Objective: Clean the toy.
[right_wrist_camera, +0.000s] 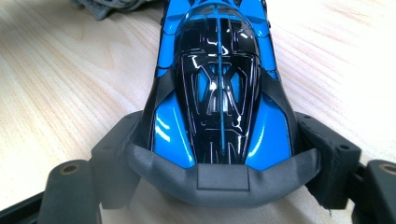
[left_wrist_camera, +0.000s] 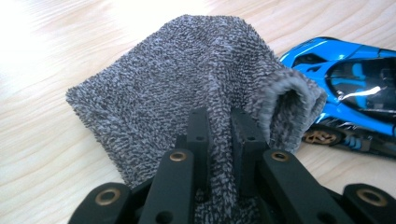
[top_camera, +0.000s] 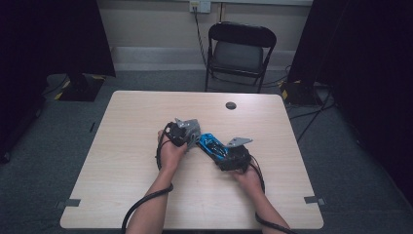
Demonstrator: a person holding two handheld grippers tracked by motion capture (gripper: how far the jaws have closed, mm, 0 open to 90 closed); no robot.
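Observation:
A grey terry cloth [left_wrist_camera: 187, 74] lies bunched on the wooden table, and my left gripper [left_wrist_camera: 223, 119] is shut on a fold of it. Just to its right sits a blue and black toy race car [left_wrist_camera: 355, 88], its gold wheel touching the cloth's rolled edge. In the right gripper view the car [right_wrist_camera: 219, 93] points away from me. My right gripper [right_wrist_camera: 222, 156] is shut on its rear, one jaw pressed against each flank. From above, the left gripper [top_camera: 191, 136] and right gripper [top_camera: 222, 152] meet mid-table around the car [top_camera: 210, 143].
The light wooden table [top_camera: 146, 195] has a round dark grommet [top_camera: 231, 105] near its far edge. A black folding chair [top_camera: 241, 48] stands behind it. Dark curtains flank the room, and cables run over the floor at the right.

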